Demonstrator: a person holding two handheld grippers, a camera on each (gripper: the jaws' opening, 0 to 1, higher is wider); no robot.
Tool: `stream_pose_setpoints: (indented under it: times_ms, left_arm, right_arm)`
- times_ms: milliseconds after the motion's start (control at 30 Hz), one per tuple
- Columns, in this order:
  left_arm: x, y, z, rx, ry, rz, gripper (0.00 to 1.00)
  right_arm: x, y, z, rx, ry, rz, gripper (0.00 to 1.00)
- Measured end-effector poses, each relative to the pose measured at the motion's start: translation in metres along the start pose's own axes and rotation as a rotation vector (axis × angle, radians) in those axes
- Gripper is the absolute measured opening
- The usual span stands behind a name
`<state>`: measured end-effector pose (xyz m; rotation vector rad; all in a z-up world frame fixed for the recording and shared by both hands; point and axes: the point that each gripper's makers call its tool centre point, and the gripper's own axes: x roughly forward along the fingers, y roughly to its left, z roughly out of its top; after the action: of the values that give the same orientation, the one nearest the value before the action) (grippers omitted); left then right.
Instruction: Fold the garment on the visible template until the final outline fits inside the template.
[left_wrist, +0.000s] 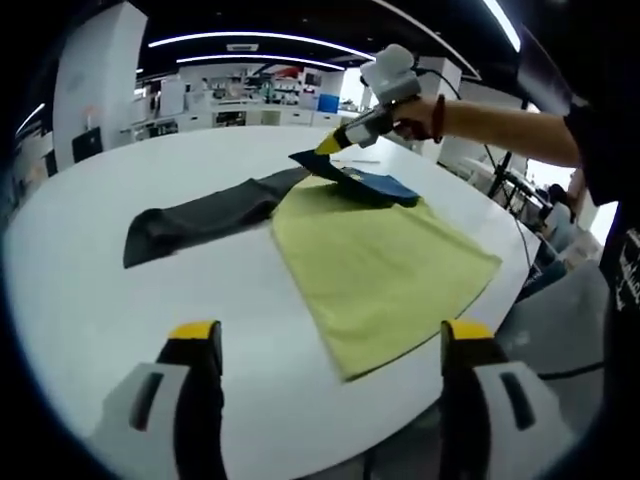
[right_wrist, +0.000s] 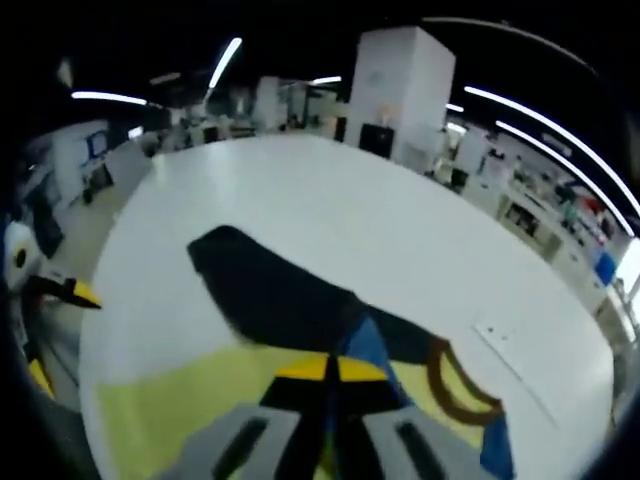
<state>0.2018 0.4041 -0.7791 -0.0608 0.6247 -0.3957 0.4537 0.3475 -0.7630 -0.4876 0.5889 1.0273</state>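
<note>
The right gripper (left_wrist: 330, 146) has its yellow-tipped fingers (right_wrist: 305, 369) pressed together on a fold of the dark garment (left_wrist: 215, 215), lifting the blue-lined edge just above the far side of the yellow-green template (left_wrist: 380, 265). The left gripper (left_wrist: 330, 345) hangs over the near rim of the round white surface (left_wrist: 90, 310) with its fingers spread wide, holding nothing and touching nothing. The garment is soft, matte and charcoal, one long leg trailing flat away from the template across the surface. The template is a thin, flat rectangular cloth, slightly creased. In the right gripper view a brown ring marking (right_wrist: 455, 390) shows on the blue lining. White pillars and desks stand well behind.
</note>
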Motion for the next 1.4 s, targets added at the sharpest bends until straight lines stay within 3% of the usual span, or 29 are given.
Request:
stream_pose_setpoints:
  times_ms: [267,467,567,800,1133,1400]
  left_arm:
    - [-0.001,0.0,0.002,-0.008,-0.014,-0.005,0.88]
    - [-0.003,0.005,0.004,-0.019,-0.033,0.006,0.88]
    - [-0.003,0.004,0.005,-0.015,-0.038,0.006,0.89]
    - [-0.001,0.0,0.006,-0.002,-0.037,-0.002,0.91]
    - [-0.003,0.002,0.009,0.006,-0.057,0.009,0.97]
    - [-0.005,0.002,0.014,0.006,-0.075,0.015,0.99]
  right_arm:
    - [0.02,0.015,-0.016,0.08,0.007,0.014,0.0]
    - [0.031,0.04,-0.032,0.372,-0.021,0.119,0.0]
    - [0.037,0.039,-0.038,0.361,0.001,0.13,0.0]
    - [0.023,0.03,-0.035,0.315,-0.022,0.097,0.23]
    - [0.002,0.01,-0.041,0.334,-0.037,0.042,0.71]
    - [-0.026,-0.028,-0.056,0.357,-0.058,-0.034,0.86]
